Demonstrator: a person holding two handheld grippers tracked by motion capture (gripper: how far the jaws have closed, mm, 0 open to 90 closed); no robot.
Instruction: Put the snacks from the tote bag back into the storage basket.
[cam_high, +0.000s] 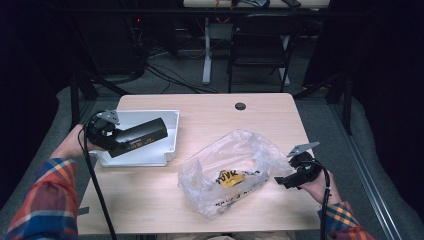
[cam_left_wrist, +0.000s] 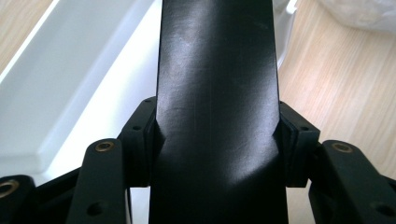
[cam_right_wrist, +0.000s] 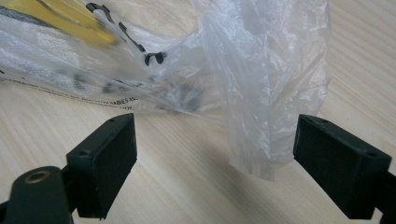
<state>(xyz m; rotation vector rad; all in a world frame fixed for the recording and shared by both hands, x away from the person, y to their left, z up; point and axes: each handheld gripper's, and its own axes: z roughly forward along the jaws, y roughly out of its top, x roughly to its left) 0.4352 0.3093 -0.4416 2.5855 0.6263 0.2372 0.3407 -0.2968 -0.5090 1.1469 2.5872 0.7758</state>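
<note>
Folding chair (cam_high: 260, 40) (beyond table (cam_high: 210, 115))

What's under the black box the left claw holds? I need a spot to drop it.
The white tray lies beneath the black box. The box hides part of the tray floor.

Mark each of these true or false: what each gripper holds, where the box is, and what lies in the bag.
1. The left gripper is shut on a black box. True.
2. The box is held over the white tray. True.
3. The right gripper clamps the plastic bag. False: its jaws stand open, a bag edge hanging between them.
4. The bag lies inside the tray. False: it lies on the table, beside the tray.
5. Something yellow shows inside the bag. True.
</note>
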